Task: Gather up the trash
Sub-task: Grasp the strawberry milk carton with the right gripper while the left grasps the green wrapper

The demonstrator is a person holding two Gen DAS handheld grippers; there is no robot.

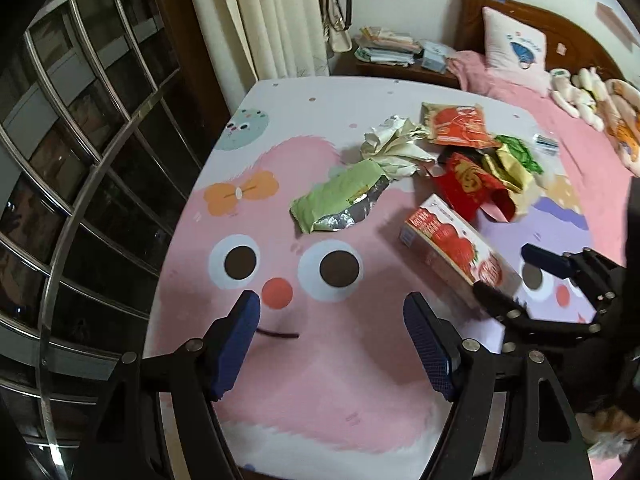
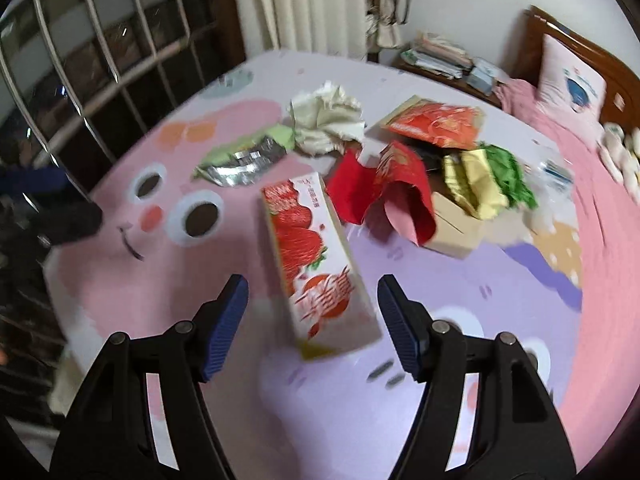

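Note:
Trash lies on a cartoon-print bed sheet (image 1: 280,380). A long strawberry carton (image 2: 316,264) lies flat; it also shows in the left wrist view (image 1: 456,248). My right gripper (image 2: 312,312) is open, its fingers on either side of the carton's near end, apart from it; it also shows in the left wrist view (image 1: 516,280). Behind lie a green foil wrapper (image 1: 340,200), crumpled white paper (image 1: 394,148), a red packet (image 1: 472,184), an orange snack bag (image 1: 460,124) and yellow-green wrappers (image 1: 512,160). My left gripper (image 1: 332,308) is open and empty over the pink face print.
A barred window (image 1: 80,140) runs along the left of the bed. A nightstand with stacked papers (image 1: 392,48), a pink pillow (image 1: 516,52) and plush toys (image 1: 580,92) are at the back right. A small cardboard box (image 2: 456,228) sits under the wrappers.

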